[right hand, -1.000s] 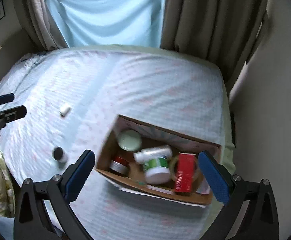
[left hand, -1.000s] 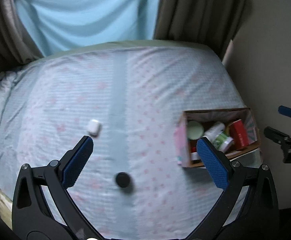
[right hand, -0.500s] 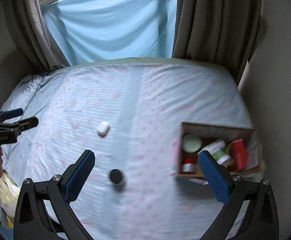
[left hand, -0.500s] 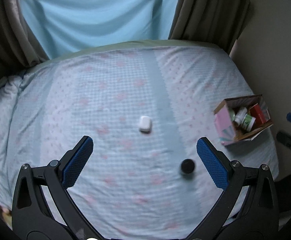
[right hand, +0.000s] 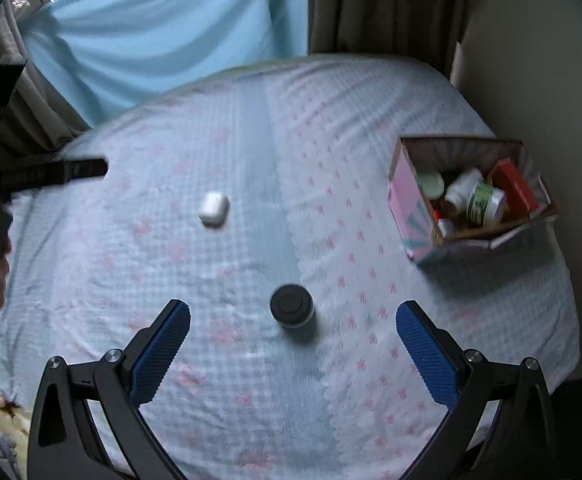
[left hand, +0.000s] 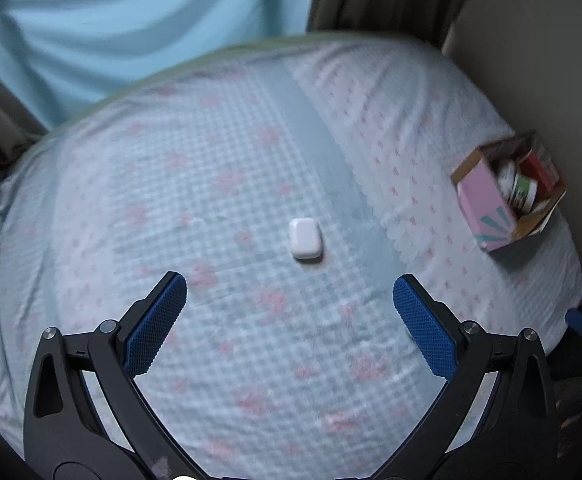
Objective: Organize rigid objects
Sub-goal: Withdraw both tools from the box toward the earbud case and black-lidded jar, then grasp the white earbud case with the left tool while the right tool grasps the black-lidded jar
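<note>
We judge the tidying partly done: several jars and a red carton already sit in the pink-sided cardboard box at the bed's edge, while a small white plastic case and a round black-lidded jar lie loose, both our left tool and right tool spread wide and empty.

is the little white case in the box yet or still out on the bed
Out. The white case lies on the bedsheet, far from the cardboard box, ahead of the open left gripper.
</note>
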